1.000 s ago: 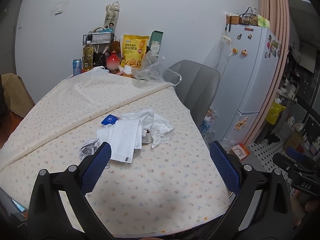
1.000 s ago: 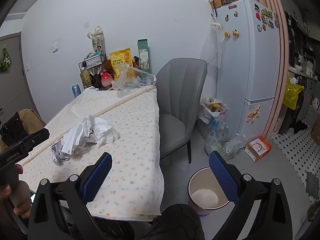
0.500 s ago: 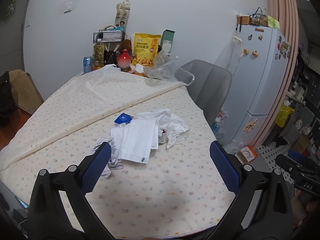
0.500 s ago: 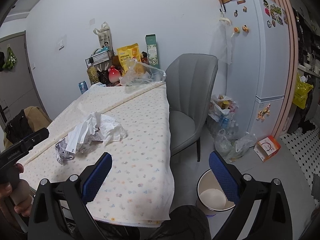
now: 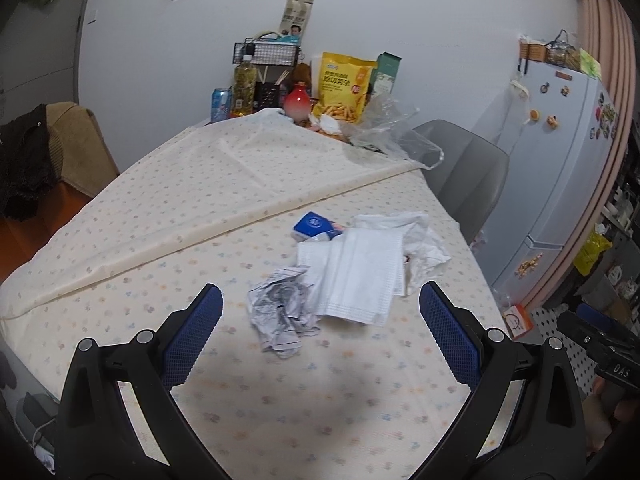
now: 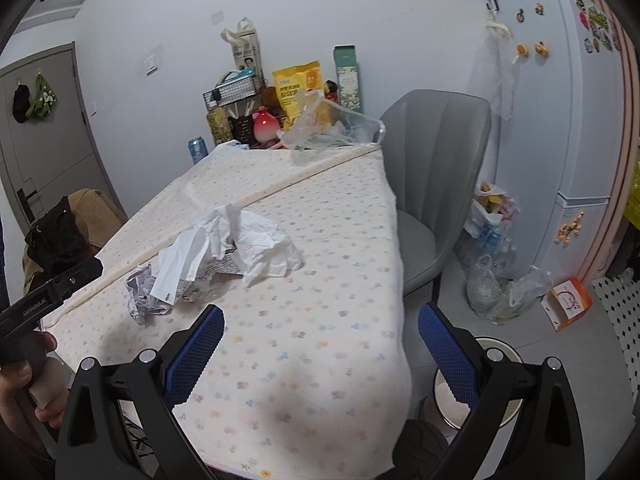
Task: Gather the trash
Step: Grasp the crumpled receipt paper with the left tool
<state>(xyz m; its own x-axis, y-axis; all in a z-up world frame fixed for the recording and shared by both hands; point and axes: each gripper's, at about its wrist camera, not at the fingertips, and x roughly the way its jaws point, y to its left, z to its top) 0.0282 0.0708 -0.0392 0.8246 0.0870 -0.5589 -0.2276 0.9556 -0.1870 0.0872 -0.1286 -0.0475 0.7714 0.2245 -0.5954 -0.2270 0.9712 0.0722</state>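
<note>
A pile of trash lies on the tablecloth: a crumpled printed paper (image 5: 282, 312), a flat white tissue sheet (image 5: 358, 276), crumpled white paper (image 5: 420, 240) and a blue packet (image 5: 314, 226). The pile also shows in the right wrist view, with the crumpled white paper (image 6: 260, 242) and the printed paper (image 6: 142, 298). My left gripper (image 5: 320, 336) is open and empty, just short of the printed paper. My right gripper (image 6: 320, 350) is open and empty over the table's near right part. A white bin (image 6: 496, 396) stands on the floor below it.
Snack bag (image 5: 344, 86), bottle (image 5: 245, 88), can (image 5: 221, 104), red vase (image 5: 298, 102) and clear plastic bag (image 5: 384, 128) crowd the table's far end. A grey chair (image 6: 432, 184) stands at the right side. Fridge (image 6: 560, 120) and floor bags (image 6: 492, 264) beyond.
My left gripper has swung left and closer, so the trash pile now sits between its fingers. The right gripper has moved a little toward the table. Both stay open.
</note>
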